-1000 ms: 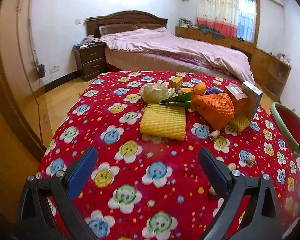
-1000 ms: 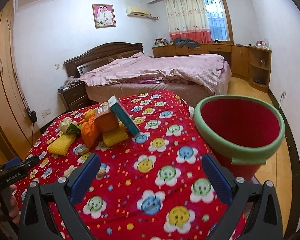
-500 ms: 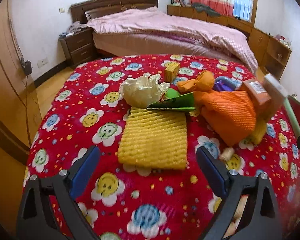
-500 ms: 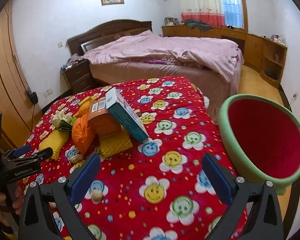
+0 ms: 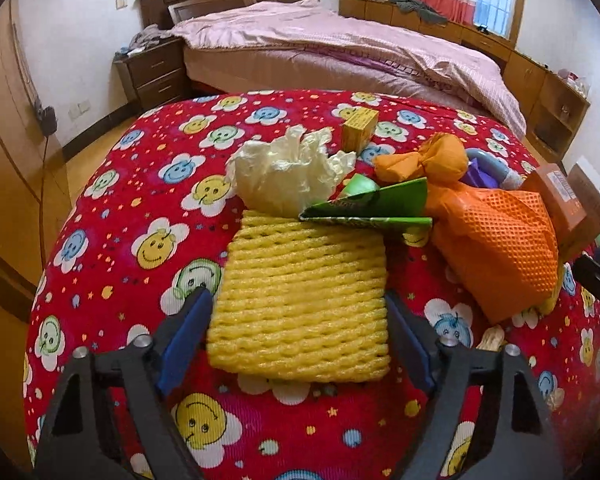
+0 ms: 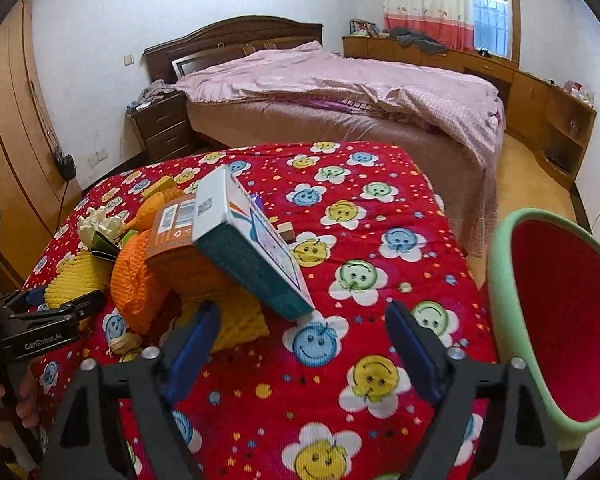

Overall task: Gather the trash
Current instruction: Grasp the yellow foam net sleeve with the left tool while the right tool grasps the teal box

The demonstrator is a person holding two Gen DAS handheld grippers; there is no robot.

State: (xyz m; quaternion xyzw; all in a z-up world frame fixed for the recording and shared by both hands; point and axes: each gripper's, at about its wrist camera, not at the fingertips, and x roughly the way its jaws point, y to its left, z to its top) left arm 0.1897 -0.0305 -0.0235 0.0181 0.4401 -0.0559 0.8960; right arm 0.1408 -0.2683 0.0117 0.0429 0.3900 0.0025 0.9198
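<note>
Your left hand-held gripper [image 5: 298,332] is spread wide, one blue pad on each side of the yellow foam net [image 5: 300,300], which lies flat on the counter [image 5: 112,216] toward its near edge. Whether the pads touch the net, you cannot tell. Just behind it sit crumpled white paper [image 5: 288,172], a green wrapper [image 5: 372,208] and an orange foam net [image 5: 496,244]. Your right hand-held gripper [image 6: 300,344] is also spread, holding nothing, near a teal box [image 6: 252,244]. The red bin [image 6: 560,320] stands beyond the counter's right edge.

Both wrist views low over table [image 5: 100,216], facing bed [image 5: 340,40]
</note>
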